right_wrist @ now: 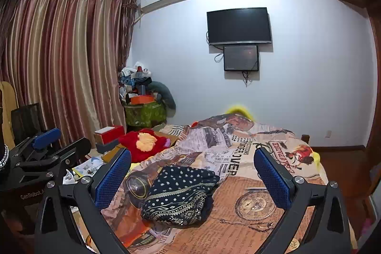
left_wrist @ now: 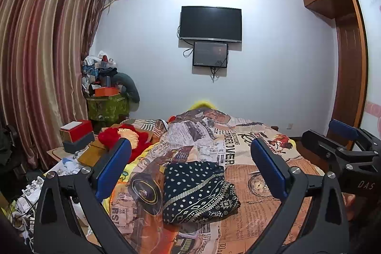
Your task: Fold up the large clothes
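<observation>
While we're hovering both tools over the bed, nothing is getting touched.
Garment: the dark dotted garment (left_wrist: 198, 192) (right_wrist: 177, 196) is sitting folded in a compact bundle on the newspaper-print bedspread (left_wrist: 238, 154) (right_wrist: 250, 182), roughly mid-bed.
Left gripper (left_wrist: 190, 173): we're holding it spread wide, blue pads apart, pinching nothing, above the bundle.
Right gripper (right_wrist: 191, 180): also gaping wide and carrying nothing, hanging just beside the left one.
Background: a TV (left_wrist: 210, 24) is hanging on the far wall.
</observation>
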Demonstrator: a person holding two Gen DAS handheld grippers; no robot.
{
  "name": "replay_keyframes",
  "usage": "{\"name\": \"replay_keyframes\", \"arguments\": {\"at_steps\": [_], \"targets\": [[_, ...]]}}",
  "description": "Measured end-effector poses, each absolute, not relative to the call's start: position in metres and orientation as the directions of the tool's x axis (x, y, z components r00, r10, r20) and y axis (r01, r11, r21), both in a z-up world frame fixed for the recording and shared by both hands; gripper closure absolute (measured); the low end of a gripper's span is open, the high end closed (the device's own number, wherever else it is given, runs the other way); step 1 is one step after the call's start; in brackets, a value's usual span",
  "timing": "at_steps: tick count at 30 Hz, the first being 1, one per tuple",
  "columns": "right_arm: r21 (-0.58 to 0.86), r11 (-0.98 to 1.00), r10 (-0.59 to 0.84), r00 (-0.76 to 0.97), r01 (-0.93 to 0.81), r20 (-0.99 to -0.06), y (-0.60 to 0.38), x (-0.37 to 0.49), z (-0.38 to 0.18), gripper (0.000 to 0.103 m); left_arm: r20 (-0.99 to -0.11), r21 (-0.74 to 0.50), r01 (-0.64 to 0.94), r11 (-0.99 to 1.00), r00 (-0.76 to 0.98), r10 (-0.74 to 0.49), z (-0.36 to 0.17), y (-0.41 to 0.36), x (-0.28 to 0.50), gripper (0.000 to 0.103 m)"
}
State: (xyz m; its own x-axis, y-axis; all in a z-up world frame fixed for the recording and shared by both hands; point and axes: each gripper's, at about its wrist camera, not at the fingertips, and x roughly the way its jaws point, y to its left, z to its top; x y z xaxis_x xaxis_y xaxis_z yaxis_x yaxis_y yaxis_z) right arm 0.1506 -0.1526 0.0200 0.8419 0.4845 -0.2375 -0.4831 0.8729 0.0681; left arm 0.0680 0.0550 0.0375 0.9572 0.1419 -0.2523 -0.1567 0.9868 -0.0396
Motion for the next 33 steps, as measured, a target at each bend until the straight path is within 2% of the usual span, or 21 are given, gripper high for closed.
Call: {"name": "replay_keyframes", "arguments": {"at_steps": [33], "targets": [[0.076,0.874,0.484,0.842,-0.481,-0.238,-0.1539,0.1492,0.0199,0.0,-0.263,-0.053,-0.142,0.988,0.957,0.123,0.0321,0.0617,0.0736,0.002]]}}
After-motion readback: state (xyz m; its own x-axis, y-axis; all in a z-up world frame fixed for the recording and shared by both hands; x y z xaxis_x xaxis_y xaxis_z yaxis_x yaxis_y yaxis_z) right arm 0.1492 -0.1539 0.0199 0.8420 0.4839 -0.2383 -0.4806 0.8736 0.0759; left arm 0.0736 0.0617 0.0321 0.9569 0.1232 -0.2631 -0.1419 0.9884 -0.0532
